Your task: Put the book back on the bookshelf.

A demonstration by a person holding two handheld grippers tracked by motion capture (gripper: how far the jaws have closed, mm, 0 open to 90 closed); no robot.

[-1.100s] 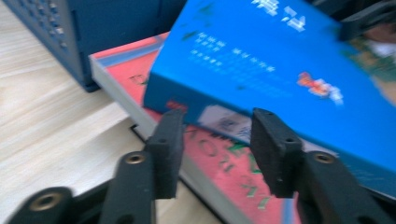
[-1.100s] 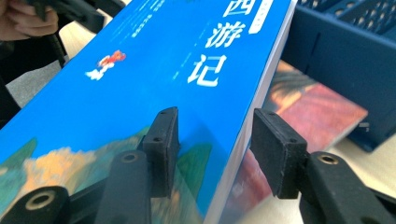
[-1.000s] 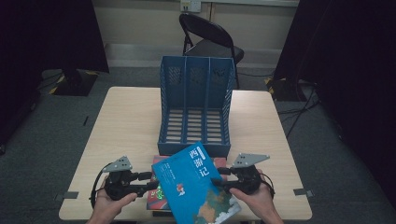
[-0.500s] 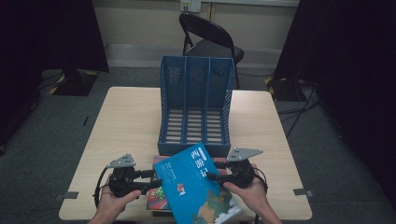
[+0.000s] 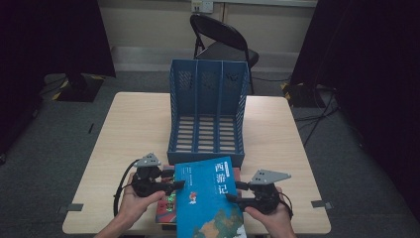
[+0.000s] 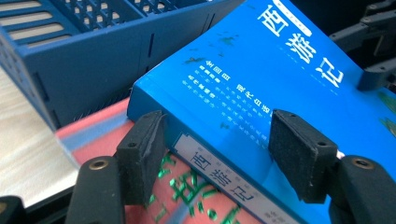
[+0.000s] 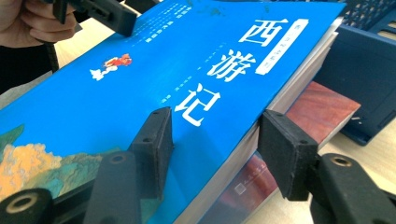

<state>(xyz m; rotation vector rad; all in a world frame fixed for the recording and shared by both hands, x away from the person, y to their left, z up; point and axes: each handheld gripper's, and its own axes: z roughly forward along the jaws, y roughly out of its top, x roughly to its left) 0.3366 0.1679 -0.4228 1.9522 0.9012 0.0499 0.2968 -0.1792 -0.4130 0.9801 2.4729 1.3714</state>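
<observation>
A blue book (image 5: 210, 198) with white Chinese lettering lies tilted on a red book (image 5: 166, 210) at the table's front edge. My left gripper (image 5: 177, 179) straddles its spine edge (image 6: 219, 196). One pad sits beside the spine and the other hovers over the cover (image 6: 261, 70). My right gripper (image 5: 233, 191) straddles the page edge. One pad is over the cover (image 7: 187, 70) and the other beside the pages, above the red book (image 7: 322, 112). Both pairs of jaws have just been opening, with the blue book between them.
A blue three-slot file rack (image 5: 208, 114) stands open-topped just behind the books, in the middle of the wooden table (image 5: 129, 129). A black folding chair (image 5: 223, 39) is beyond the far edge. Bare tabletop lies to the left and right of the rack.
My left gripper has moved right, onto the blue book's spine edge. The right gripper has shifted only slightly. The book stays on the red book.
</observation>
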